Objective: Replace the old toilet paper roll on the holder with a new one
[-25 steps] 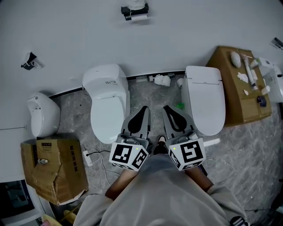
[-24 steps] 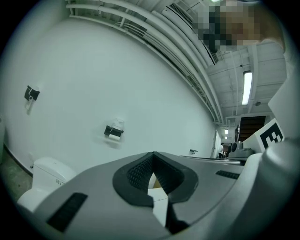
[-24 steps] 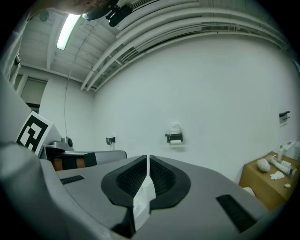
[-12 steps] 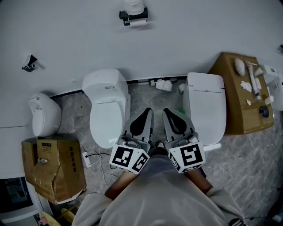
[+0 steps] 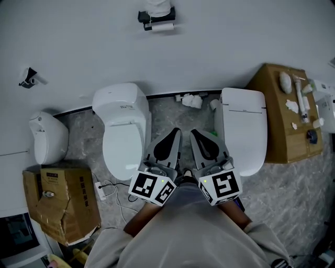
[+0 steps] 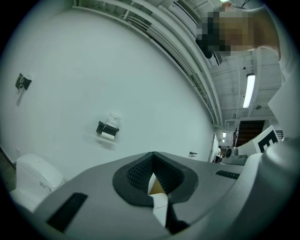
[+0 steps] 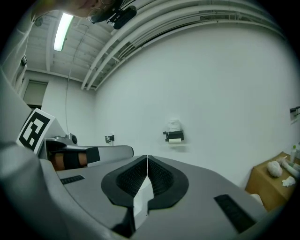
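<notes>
Left gripper (image 5: 176,132) and right gripper (image 5: 192,132) are held side by side, jaws closed on nothing. The old roll (image 5: 163,26) is seen on its holder (image 5: 151,15), high on the wall (image 5: 235,42), well apart. Jaws should be opened before contact.

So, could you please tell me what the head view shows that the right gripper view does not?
Only the head view shows the two toilets on the floor and a torn carton at the left. Only the right gripper view shows the ceiling lamp and the pipes overhead. Both show the holder on the wall, the brown box at the right, and the right claw, shut and empty, beside the left claw.
</notes>
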Action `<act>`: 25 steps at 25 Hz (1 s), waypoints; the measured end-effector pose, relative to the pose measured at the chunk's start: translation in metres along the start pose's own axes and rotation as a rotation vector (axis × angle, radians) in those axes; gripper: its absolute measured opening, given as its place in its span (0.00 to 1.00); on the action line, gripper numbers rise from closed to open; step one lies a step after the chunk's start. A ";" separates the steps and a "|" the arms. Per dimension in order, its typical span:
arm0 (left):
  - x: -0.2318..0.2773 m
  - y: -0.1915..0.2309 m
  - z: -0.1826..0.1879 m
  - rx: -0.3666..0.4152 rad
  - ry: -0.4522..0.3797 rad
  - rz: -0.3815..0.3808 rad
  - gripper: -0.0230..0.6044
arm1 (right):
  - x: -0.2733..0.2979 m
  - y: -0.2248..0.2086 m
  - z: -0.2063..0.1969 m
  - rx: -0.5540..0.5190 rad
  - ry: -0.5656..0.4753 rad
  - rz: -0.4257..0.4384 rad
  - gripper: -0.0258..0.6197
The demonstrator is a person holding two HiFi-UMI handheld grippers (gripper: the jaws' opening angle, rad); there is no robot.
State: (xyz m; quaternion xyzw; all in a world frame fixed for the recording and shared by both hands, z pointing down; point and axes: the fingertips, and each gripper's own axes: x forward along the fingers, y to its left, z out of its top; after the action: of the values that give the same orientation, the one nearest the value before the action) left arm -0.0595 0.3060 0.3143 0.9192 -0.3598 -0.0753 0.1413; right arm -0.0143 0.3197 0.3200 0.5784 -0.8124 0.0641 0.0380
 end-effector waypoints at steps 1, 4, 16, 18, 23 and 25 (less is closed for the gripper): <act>0.005 0.005 0.001 -0.005 0.002 -0.001 0.04 | 0.006 -0.001 0.000 -0.002 0.006 0.001 0.07; 0.019 0.020 0.003 -0.016 0.007 -0.006 0.04 | 0.027 -0.007 0.001 -0.004 0.014 0.002 0.07; 0.087 0.102 0.027 -0.060 0.008 -0.042 0.04 | 0.131 -0.027 0.016 -0.011 0.046 -0.023 0.07; 0.097 0.117 0.035 -0.063 0.004 -0.051 0.04 | 0.149 -0.030 0.022 -0.017 0.043 -0.035 0.07; 0.119 0.152 0.060 -0.056 -0.018 -0.075 0.04 | 0.194 -0.033 0.046 -0.042 0.021 -0.051 0.07; 0.128 0.164 0.069 -0.050 -0.023 -0.090 0.04 | 0.211 -0.032 0.055 -0.055 0.011 -0.055 0.07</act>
State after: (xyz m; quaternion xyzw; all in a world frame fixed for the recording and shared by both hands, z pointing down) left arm -0.0874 0.0890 0.2958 0.9298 -0.3175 -0.1012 0.1564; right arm -0.0524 0.1038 0.2959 0.5989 -0.7974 0.0439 0.0603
